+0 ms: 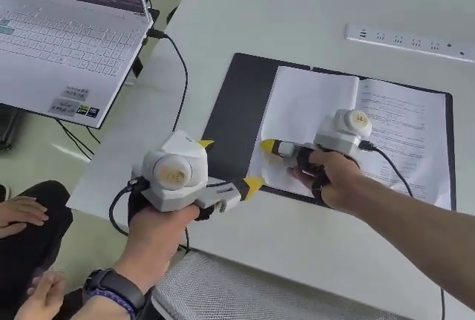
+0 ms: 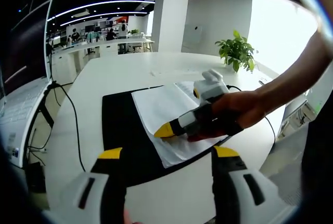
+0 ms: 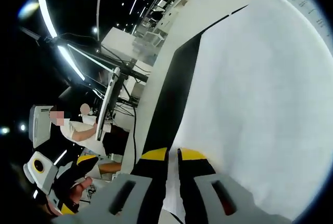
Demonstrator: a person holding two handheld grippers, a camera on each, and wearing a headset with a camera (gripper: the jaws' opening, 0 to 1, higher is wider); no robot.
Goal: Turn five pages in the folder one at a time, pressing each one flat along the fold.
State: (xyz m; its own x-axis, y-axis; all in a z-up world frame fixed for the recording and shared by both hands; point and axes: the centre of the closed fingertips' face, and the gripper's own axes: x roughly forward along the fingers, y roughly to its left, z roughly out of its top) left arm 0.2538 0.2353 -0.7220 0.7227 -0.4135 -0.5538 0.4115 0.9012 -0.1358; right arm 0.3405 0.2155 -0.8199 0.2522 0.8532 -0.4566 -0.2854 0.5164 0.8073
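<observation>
Right gripper's (image 1: pixel 269 145) fingers are pressed together on the page (image 1: pixel 297 105) by the folder's (image 1: pixel 237 97) left cover, left gripper's (image 1: pixel 228 164) spread beside it; a sideways drag could crumple it.

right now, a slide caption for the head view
Shut right gripper rests on a white page of the folder; open left gripper hovers at the table edge.

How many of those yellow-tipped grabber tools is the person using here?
2. The left gripper hovers open at the table's near edge; the right gripper is closed on the page's edge.
</observation>
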